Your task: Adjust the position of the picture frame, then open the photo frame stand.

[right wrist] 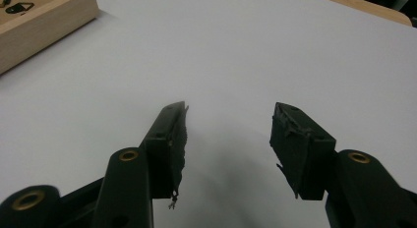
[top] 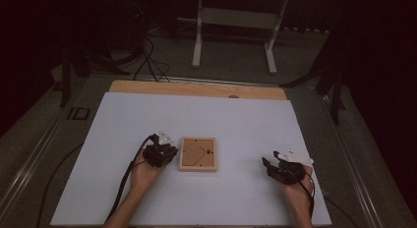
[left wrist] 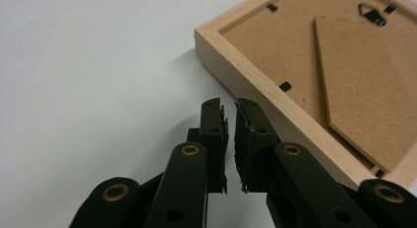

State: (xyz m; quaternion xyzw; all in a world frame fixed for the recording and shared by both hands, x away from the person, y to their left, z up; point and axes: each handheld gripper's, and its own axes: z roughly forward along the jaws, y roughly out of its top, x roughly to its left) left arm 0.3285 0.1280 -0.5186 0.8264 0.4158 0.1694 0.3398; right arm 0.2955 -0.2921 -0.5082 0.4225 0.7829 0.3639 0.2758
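Picture frame (top: 198, 154) lies face down at the centre of the white worktop (top: 147, 115), brown backing board up, hanger clip toward 1 o'clock on the board. In the left gripper view the frame (left wrist: 295, 66) sits at 1 o'clock from the tips.

Left tongs (top: 169, 150) sit just beside the frame's 9 o'clock edge; a narrow slit shows between the pads (left wrist: 216, 139), nothing in it, frame not gripped. Left tongs released, barely parted.

Right tongs (top: 268, 162) rest at 3 o'clock, well apart from the frame. Jaws spread wide over bare worktop (right wrist: 246, 56), holding nothing.
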